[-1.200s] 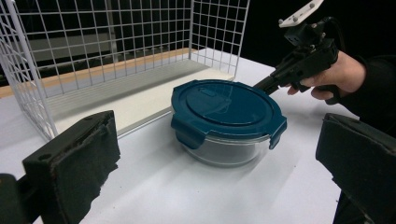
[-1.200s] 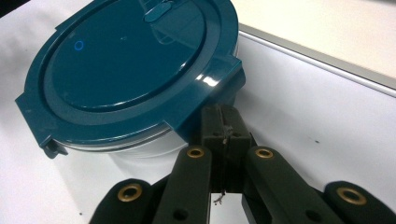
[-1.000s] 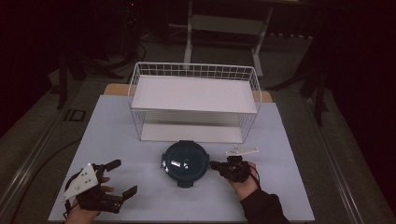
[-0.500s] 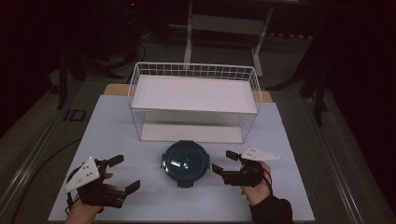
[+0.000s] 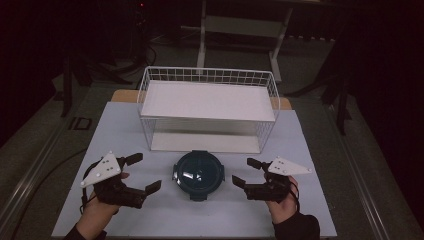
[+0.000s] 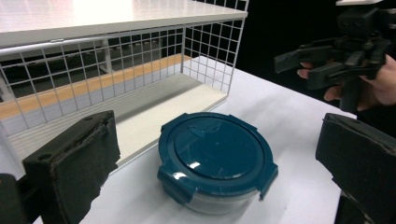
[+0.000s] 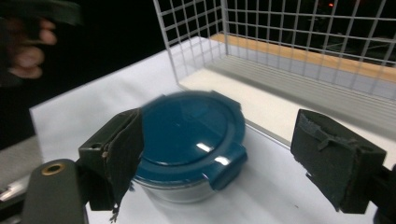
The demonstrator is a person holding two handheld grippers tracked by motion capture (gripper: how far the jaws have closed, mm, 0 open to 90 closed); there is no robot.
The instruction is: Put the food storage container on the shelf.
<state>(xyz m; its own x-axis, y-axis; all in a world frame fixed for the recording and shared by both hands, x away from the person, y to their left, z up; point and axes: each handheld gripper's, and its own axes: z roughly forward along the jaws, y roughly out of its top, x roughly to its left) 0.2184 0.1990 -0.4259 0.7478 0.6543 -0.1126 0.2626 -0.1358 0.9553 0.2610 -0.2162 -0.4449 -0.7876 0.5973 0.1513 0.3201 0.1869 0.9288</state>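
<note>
Both grippers' jaws gape wide (touching nothing) beside the lidded container [image 5: 198,173].

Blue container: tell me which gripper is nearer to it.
Right, narrowly. The right gripper hangs open just off the blue container, its lower jaw tip close to the rim. The left gripper, also open, sits slightly farther off on the other side. Neither touches it.
</note>
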